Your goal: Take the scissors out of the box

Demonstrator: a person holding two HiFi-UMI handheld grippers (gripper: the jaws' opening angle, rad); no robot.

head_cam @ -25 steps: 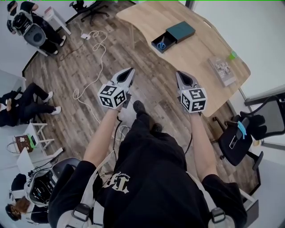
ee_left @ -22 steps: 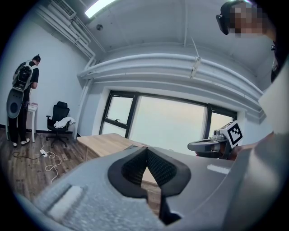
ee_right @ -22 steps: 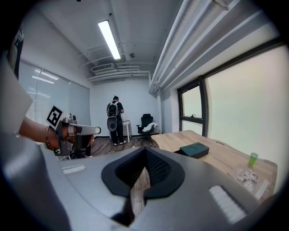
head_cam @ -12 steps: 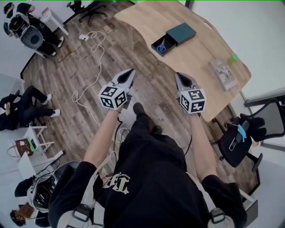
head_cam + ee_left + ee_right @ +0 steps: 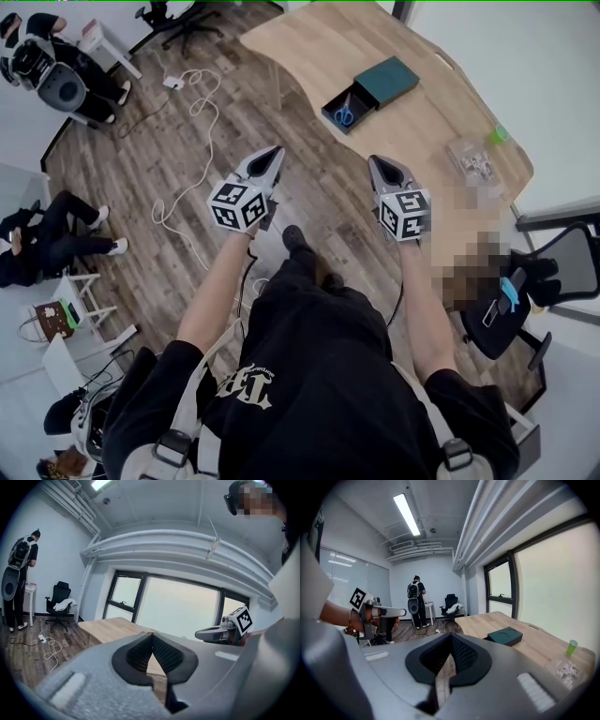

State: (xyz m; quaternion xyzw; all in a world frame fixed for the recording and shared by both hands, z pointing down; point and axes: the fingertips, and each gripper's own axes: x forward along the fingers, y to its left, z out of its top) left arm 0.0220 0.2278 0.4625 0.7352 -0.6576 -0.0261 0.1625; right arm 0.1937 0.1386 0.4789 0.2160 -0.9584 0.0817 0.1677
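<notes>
Plainly both grippers [image 5: 276, 150] [image 5: 374, 161]: jaws closed, empty.

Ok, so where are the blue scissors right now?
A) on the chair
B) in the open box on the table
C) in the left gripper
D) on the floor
B: the scissors lie in the open box on the table; the left gripper and right gripper are shut and empty.

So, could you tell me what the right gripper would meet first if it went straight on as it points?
Nothing stands close ahead of the right gripper. Its line probably lands on the light wooden table, near the open dark box with the blue-handled scissors, though depth is unclear.
</notes>
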